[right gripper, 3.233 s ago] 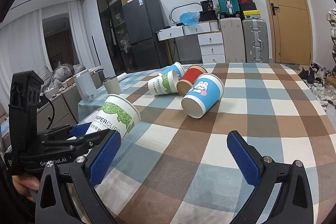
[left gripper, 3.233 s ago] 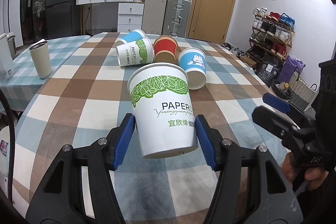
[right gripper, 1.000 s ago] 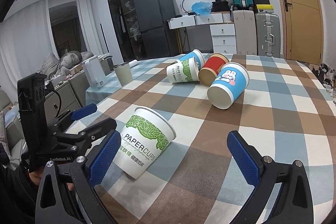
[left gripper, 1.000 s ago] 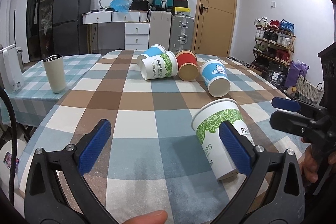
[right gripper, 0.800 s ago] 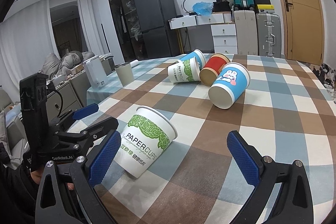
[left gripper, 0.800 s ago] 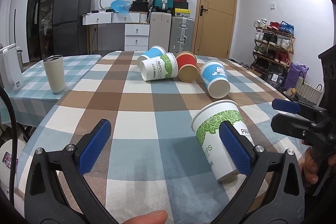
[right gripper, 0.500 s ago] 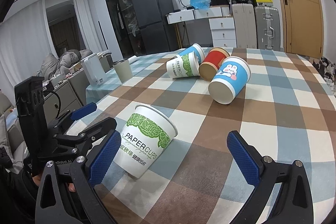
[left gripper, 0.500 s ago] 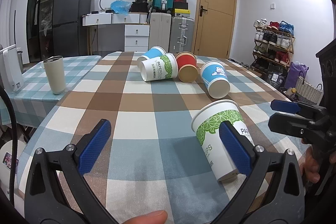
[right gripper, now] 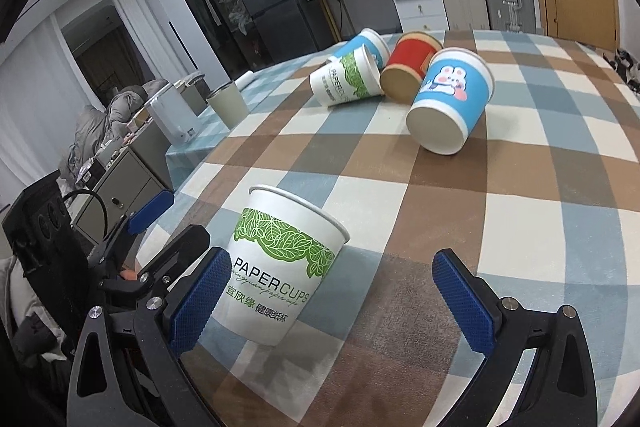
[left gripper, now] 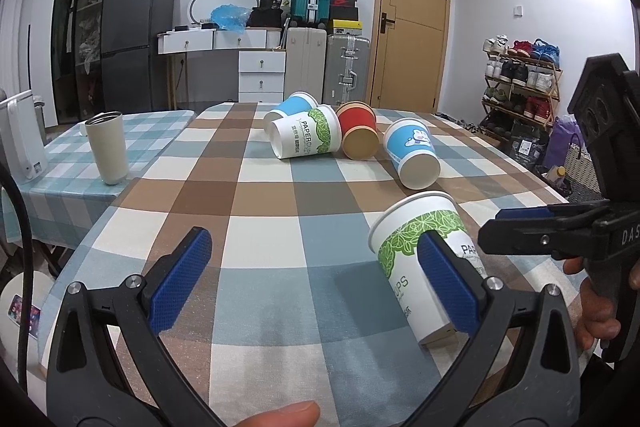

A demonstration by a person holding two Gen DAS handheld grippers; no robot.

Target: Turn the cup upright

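A white paper cup with green leaves stands upright on the checked tablecloth near the front edge. My left gripper is open and empty, its right finger just in front of that cup. My right gripper is open and empty, its left finger beside the cup. Farther back, several cups lie on their sides: a blue rabbit cup, a red cup, a green-leaf cup and a blue cup behind it.
A beige tumbler and a white appliance stand on a lower side table to the left. The table's right edge drops toward a shoe rack.
The left gripper let go of the green-leaf cup and opened; the cup now stands on the table. In the last second the right gripper tilted down and closer to it.
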